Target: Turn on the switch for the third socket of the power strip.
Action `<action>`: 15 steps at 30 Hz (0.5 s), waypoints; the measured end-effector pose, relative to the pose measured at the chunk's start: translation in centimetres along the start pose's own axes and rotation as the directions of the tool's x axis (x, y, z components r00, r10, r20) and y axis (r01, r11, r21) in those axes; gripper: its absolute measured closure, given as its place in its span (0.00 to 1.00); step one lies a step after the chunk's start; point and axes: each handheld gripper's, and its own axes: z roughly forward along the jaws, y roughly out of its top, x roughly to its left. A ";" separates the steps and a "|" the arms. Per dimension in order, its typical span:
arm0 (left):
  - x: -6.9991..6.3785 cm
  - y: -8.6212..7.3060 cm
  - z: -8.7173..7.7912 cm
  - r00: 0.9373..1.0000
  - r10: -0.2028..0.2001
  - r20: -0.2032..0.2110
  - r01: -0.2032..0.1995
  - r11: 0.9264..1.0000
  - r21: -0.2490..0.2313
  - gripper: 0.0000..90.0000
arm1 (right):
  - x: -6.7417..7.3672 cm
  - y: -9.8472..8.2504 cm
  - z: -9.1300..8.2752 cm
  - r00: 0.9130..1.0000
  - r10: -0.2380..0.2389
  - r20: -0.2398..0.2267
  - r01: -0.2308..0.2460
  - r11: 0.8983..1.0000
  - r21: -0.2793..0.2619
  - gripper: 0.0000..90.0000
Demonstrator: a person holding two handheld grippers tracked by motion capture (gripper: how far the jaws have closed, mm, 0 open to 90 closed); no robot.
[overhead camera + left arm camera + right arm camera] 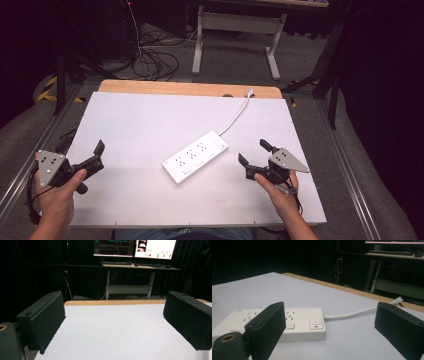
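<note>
A white power strip (pixel 195 156) lies at an angle in the middle of the white table top (pixel 145 115). Its white cable (pixel 236 116) runs to a plug (pixel 250 92) at the far wooden edge. In the right gripper view the strip (pixel 294 323) lies just ahead on the left, its switch (pixel 316 323) facing me and the cable (pixel 352 314) leading right. My right gripper (pixel 255 152) stands open to the right of the strip, with nothing between its jaws. My left gripper (pixel 98 154) is open at the table's left side, well clear of the strip. Bare table lies between its pads (pixel 43 322).
A wooden strip (pixel 190 89) borders the table's far edge. Beyond it stand a desk frame (pixel 235 35) and loose cables (pixel 150 60) on the floor. Monitors (pixel 132 247) glow on a far desk. Metal rails (pixel 345 165) run along both sides of the table.
</note>
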 end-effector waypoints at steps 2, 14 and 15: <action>0.0 0.0 0.0 1.000 -0.003 0.001 0.003 1.000 -0.001 0.05 | 0.0 0.0 0.0 1.000 0.000 0.000 0.000 1.000 -0.001 0.11; 0.1 0.1 0.0 1.000 0.006 -0.019 -0.006 1.000 0.000 0.06 | 0.0 0.0 0.0 1.000 0.001 0.002 -0.001 1.000 -0.001 0.11; 0.1 0.1 0.0 1.000 0.006 -0.027 -0.006 1.000 0.001 0.06 | 0.0 0.0 0.0 1.000 0.001 0.002 -0.001 1.000 -0.001 0.11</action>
